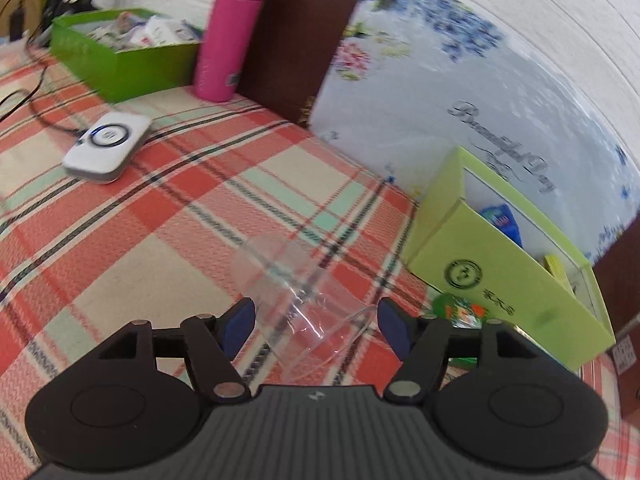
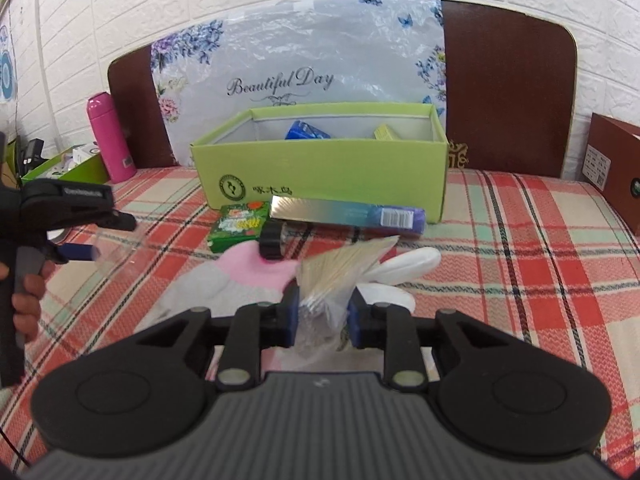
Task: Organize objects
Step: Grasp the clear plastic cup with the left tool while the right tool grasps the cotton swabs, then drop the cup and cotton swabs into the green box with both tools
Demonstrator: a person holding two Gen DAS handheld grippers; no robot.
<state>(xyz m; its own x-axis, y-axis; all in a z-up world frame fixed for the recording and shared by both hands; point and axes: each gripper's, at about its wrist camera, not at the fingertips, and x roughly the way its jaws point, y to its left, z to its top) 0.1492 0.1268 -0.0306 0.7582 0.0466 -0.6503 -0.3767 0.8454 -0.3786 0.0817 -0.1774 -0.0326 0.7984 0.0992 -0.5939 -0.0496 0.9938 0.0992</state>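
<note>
Landmark: light green open cardboard box [image 2: 320, 168] at the back of the plaid red-and-cream cloth-covered table [image 2: 520, 248], standing against a floral plastic bag that reads "Beautiful Day" [image 2: 280, 80].

Right hand-held gripper [image 2: 322, 316]: narrow, blue pads clamped on the neck of a clear plastic bag of pale wooden sticks [image 2: 340, 268]. The bag fans out toward the box, in front of it. Judgement: gripped at the bunched end so the sticks hang together for a drop into the box.

Left hand-held gripper [image 1: 314, 320]: jaws wide, with a clear plastic cup [image 1: 288, 280] lying on its side between them. The pads look apart from the cup wall, so no grip as far as I can tell. It sits left of the box's front corner. A person's hand [image 2: 24, 304] holds this tool at the left edge of the right wrist view.

Still loose just in front of the box: a green flat packet with flower print [image 2: 238, 224], a long silver-to-purple carton [image 2: 348, 214], a black-capped clear jar [image 2: 280, 240], pink-and-white soft fabric [image 2: 240, 272] and white oval pieces [image 2: 404, 264]. Inside the box are a blue packet [image 2: 306, 131] and a yellow item [image 2: 384, 132], so sorting looks partly done.

Far left of the box: a tall pink bottle [image 1: 230, 36], a darker green open box of packets [image 1: 124, 52] and a white square device with a blue ring light [image 1: 106, 146].
</note>
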